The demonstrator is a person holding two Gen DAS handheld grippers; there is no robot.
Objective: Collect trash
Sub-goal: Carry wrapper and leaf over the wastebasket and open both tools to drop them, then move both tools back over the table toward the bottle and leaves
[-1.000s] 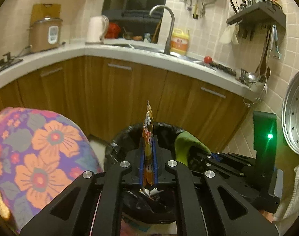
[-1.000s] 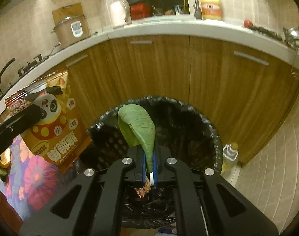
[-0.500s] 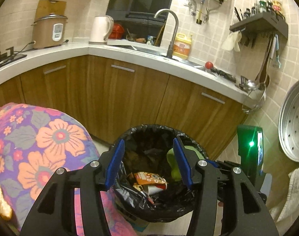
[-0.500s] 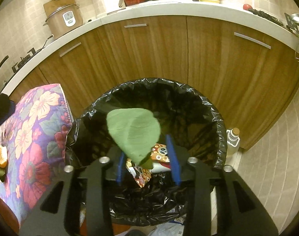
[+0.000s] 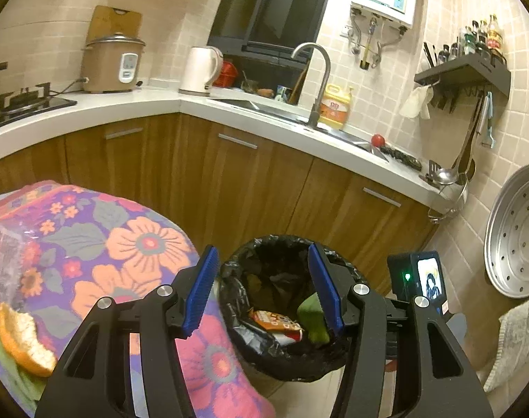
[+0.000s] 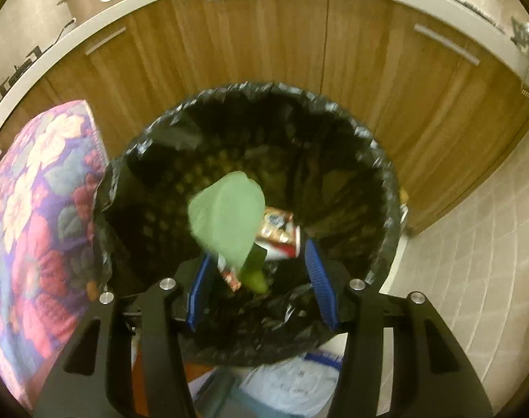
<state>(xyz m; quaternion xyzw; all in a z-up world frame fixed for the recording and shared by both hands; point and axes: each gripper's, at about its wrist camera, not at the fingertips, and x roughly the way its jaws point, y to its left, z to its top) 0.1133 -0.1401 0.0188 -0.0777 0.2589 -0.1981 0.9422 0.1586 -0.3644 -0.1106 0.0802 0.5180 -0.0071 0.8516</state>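
Observation:
A bin lined with a black bag [image 5: 236, 278] stands on the floor before the wooden cabinets. My left gripper [image 5: 262, 292] hovers near its rim, jaws opening, with nothing between the blue pads [image 5: 201, 292]. An orange snack wrapper [image 5: 274, 320] lies inside the bin next to a green leaf [image 5: 311, 317]. My right gripper [image 6: 259, 289] points down into the bin [image 6: 379, 160], jaws opening. The blurred green leaf [image 6: 226, 216] is loose over the bag, its stem end between the pads but pressed by neither. The wrapper [image 6: 278, 230] lies below it. An orange peel [image 5: 24, 341] rests on the flowered tablecloth [image 5: 142, 244].
The flowered table [image 6: 38, 209] crowds the bin's left side. Cabinets [image 5: 247, 181] and a white counter with a rice cooker [image 5: 113, 62], kettle [image 5: 200, 69] and faucet [image 5: 314, 80] lie behind. A metal steamer tray [image 5: 518, 230] leans at right. Plastic bags [image 6: 292, 383] lie on the floor.
Both grippers went from shut to open. The snack wrapper left my left jaws and lies in the bin. The leaf came free of my right jaws. My left gripper drew back and rose.

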